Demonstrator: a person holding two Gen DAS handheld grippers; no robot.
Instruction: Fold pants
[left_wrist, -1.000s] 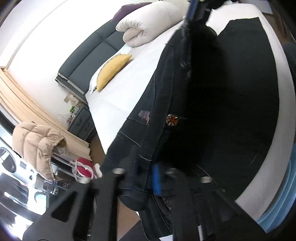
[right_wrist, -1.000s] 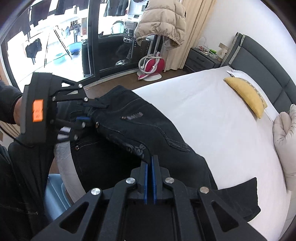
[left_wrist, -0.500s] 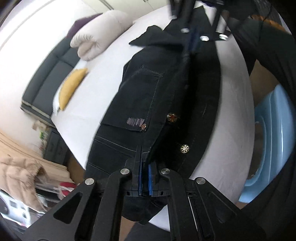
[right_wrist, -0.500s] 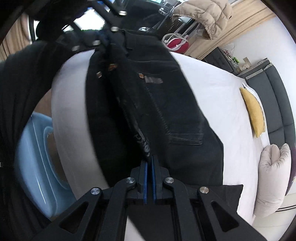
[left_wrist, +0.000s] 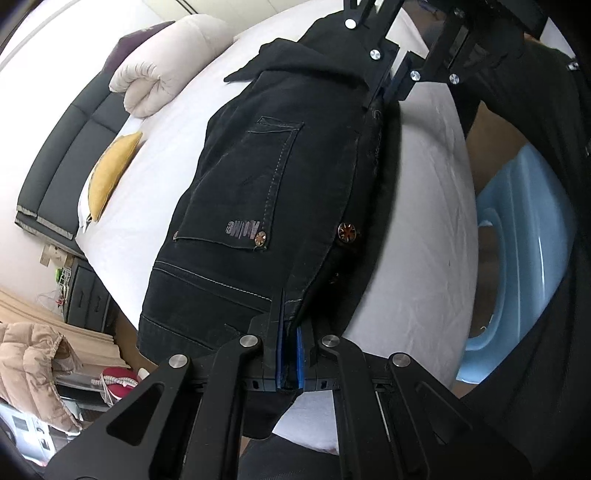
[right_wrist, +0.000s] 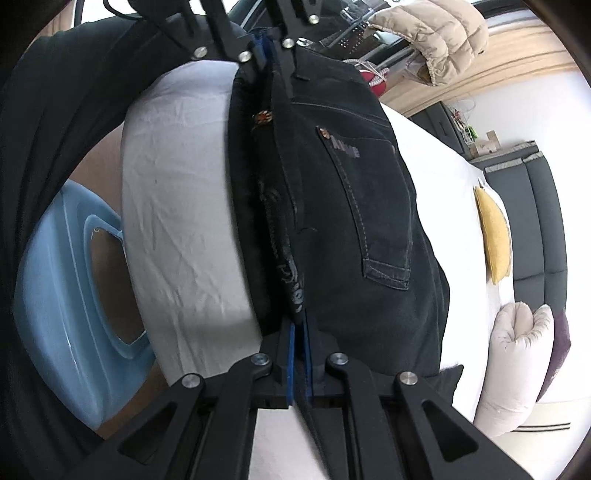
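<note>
Black jeans (left_wrist: 266, 192) lie folded lengthwise on the white bed (left_wrist: 424, 206), back pocket up, stretched between my two grippers near the bed's edge. My left gripper (left_wrist: 290, 332) is shut on the waistband end. My right gripper (right_wrist: 299, 332) is shut on the far end of the fold line. The jeans show in the right wrist view (right_wrist: 332, 206) too. Each gripper shows in the other's view: the right one (left_wrist: 391, 85) at the top, the left one (right_wrist: 266, 48) at the top.
A light blue plastic tub (left_wrist: 517, 258) sits on the floor beside the bed, also in the right wrist view (right_wrist: 62, 280). A yellow cushion (left_wrist: 110, 177) and a rolled cream duvet (left_wrist: 166, 70) lie near the dark headboard (left_wrist: 59, 147). A beige jacket (right_wrist: 432, 33) hangs by the window.
Both grippers have lowered the jeans from held up in the air to flat on the bed. The fabric is now pulled straight along the fold line near the bed's edge.
</note>
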